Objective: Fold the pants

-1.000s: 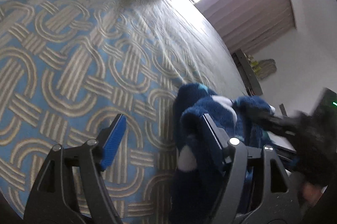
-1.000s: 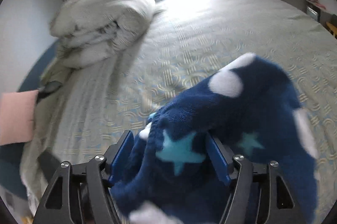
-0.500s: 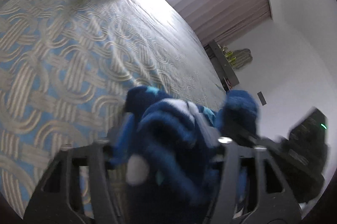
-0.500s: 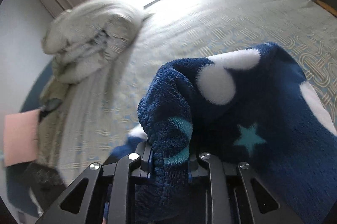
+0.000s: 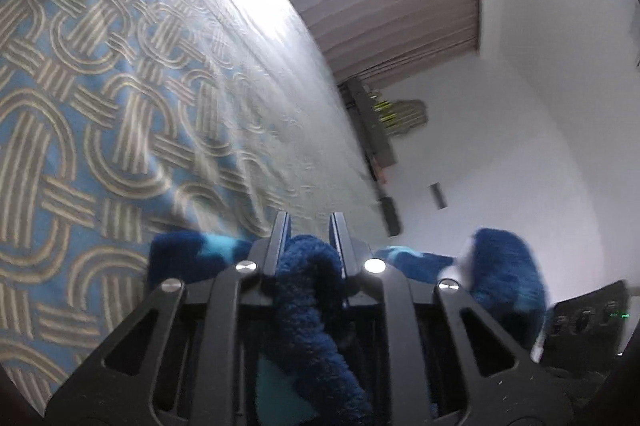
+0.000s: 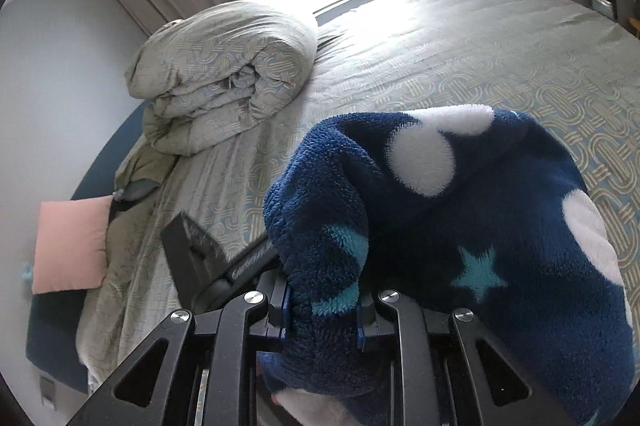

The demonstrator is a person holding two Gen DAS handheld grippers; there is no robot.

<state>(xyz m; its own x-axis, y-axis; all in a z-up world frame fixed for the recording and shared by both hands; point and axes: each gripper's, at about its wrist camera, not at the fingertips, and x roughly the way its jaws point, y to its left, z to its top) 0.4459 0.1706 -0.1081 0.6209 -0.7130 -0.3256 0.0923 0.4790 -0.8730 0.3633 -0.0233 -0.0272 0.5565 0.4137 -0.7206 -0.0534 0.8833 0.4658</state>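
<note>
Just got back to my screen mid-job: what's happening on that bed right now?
A person is working a pair of fluffy navy pants with a handheld gripper in each hand. The left gripper is shut on a bunch of the fleece, and the right gripper is shut on another bunch. The pants are bunched and lifted above the patterned bedspread, not yet laid flat or folded. A rolled duvet sits near the head of the bed.

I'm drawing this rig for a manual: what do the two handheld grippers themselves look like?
Both look alike. The left gripper and right gripper have matte black frames with triangular cut-outs and round silver screw heads. The jaws are narrow black plates; blue pads show at the right gripper's jaws. The left gripper's body, seen from the right wrist view, bears faint lettering too small to read. No cables, sleeves or hands show.
</note>
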